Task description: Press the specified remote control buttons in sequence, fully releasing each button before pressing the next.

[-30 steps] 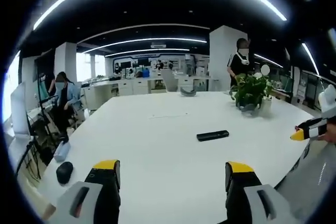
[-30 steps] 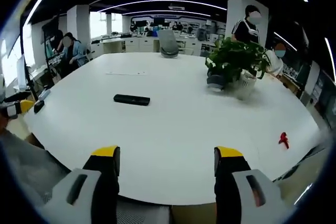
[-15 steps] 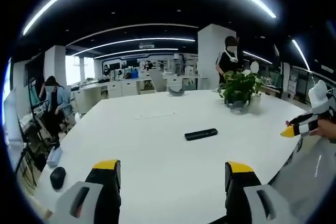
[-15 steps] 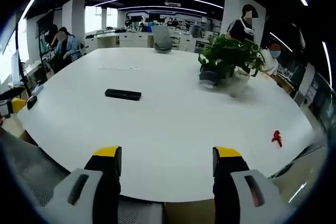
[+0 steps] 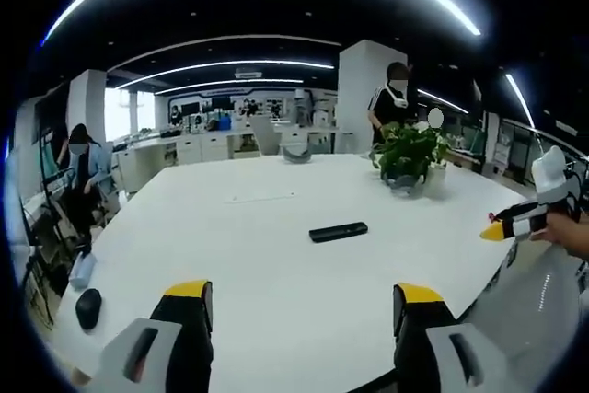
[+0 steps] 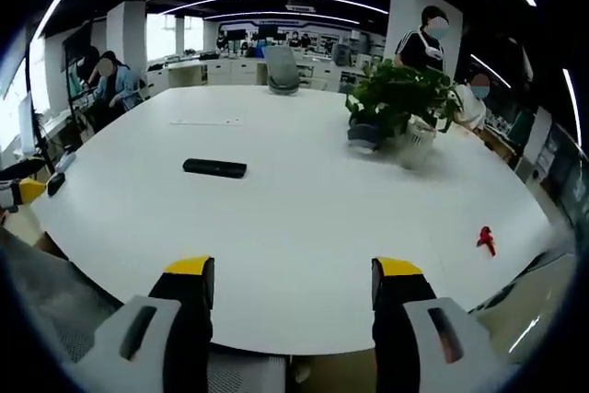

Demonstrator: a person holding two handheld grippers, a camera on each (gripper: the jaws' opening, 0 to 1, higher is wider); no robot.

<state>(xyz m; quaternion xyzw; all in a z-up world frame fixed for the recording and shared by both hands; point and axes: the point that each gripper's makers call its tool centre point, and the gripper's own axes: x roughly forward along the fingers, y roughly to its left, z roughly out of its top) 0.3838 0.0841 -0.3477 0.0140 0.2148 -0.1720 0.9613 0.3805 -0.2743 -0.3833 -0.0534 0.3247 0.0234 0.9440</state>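
Remote [image 5: 338, 232] alone on table [image 6: 304, 227] (one, perhaps two plants [image 6: 396, 98]).

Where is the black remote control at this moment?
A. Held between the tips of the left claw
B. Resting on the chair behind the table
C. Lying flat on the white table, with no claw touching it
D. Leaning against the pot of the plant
C: the remote control lies flat on the white table, well ahead of the right claw and apart from the potted plant.
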